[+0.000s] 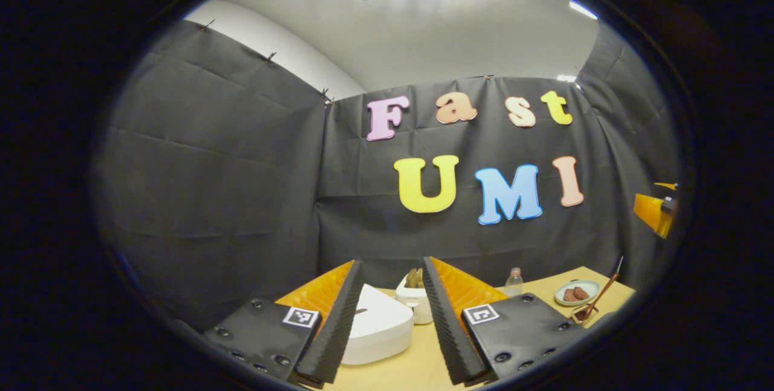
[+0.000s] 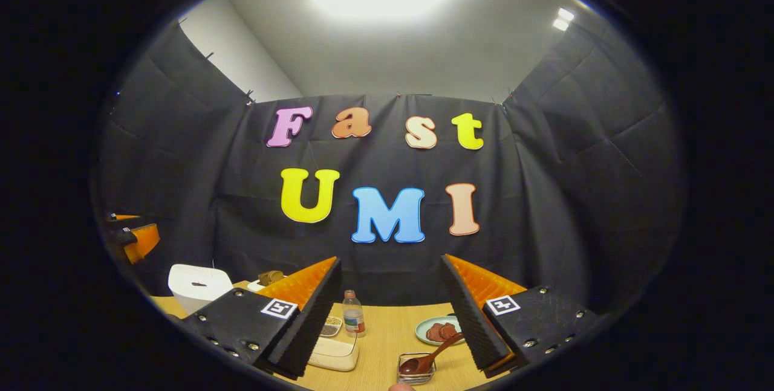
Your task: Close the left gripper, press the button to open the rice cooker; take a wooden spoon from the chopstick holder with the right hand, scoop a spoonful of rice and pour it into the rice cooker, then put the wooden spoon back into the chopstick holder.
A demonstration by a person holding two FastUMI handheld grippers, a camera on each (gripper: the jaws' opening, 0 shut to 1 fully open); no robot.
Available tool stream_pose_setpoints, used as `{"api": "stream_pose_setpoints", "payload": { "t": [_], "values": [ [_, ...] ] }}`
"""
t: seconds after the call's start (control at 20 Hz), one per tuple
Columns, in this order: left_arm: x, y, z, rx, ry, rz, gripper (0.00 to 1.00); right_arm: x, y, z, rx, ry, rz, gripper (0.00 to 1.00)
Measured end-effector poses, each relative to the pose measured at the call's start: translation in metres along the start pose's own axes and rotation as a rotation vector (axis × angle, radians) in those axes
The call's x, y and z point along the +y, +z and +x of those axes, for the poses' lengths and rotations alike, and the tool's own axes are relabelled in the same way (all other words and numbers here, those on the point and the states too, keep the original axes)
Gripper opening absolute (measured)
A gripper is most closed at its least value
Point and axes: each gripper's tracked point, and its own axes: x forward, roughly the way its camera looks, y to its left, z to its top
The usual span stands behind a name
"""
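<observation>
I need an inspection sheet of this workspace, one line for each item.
Surface: light wooden table, things on it.
Job's things: white rice cooker, lid down; wooden spoon leaning in a small clear holder; clear box of rice.
Clutter: small bottle; plate with brown slices; white container behind the cooker.
Grippers: left tool open, before the cooker; right tool open, above the table, holding nothing.
Cables: nothing seen.
Surroundings: black cloth wall, ceiling lights.
</observation>
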Motion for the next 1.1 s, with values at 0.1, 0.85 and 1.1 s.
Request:
{"api": "stream_pose_setpoints", "payload": {
  "t": [0.1, 0.85, 1.1],
  "values": [
    [0.011, -0.003, 0.006, 0.003, -0.001, -0.021, 0.60, 0.004, -0.004, -0.002, 0.013, 0.001, 0.007, 0.98],
    [0.072, -0.072, 0.110, 0.112, -0.089, -0.072, 0.08, 0.016, -0.013, -0.009, 0.044, -0.111, -0.006, 0.97],
    [0.093, -0.122, 0.160, 0.199, -0.105, -0.102, 0.08, 0.008, -0.017, -0.020, 0.072, -0.199, -0.052, 0.97]
  ]
}}
